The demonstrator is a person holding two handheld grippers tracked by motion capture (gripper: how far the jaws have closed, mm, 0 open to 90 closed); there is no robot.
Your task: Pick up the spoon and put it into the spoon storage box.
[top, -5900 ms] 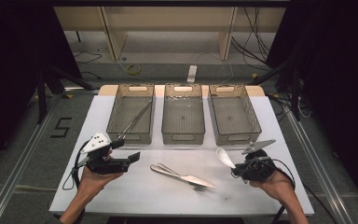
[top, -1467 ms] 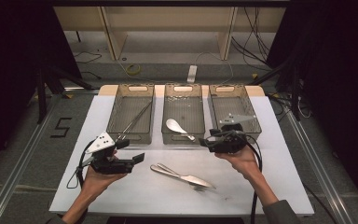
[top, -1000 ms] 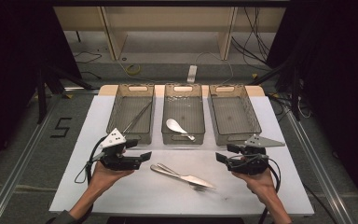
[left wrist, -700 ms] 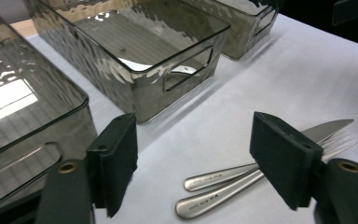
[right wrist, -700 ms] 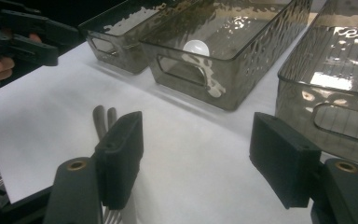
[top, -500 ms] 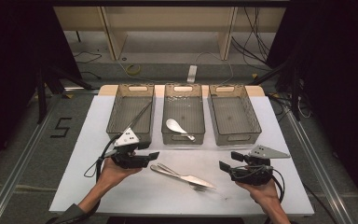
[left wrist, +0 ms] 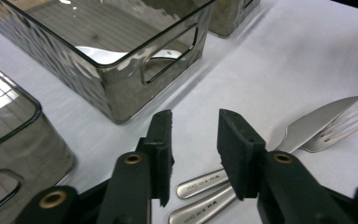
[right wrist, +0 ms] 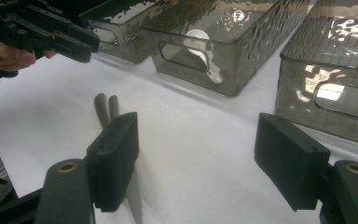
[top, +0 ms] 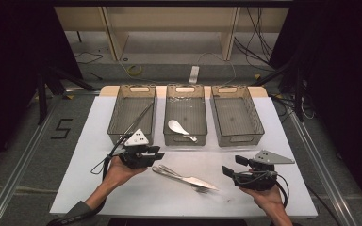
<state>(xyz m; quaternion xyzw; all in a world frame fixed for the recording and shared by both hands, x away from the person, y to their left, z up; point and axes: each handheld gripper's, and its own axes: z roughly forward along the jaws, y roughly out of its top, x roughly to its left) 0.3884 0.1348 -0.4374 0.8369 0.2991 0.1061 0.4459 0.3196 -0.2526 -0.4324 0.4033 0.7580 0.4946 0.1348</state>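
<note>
A: Left gripper [left wrist: 193, 154] hangs over the handle ends of the knife [left wrist: 307, 128] and fork [left wrist: 338, 135], which lie side by side just under and past its tips. Its jaws have just been closing, nothing pinched yet.

B: Then drop straight down and catch one handle only. The right gripper [right wrist: 196, 163]?

A: Gaping, empty, blade end by its near jaw. Beyond, the spoon [top: 179, 129] lies in the middle bin [top: 185, 92].
</note>
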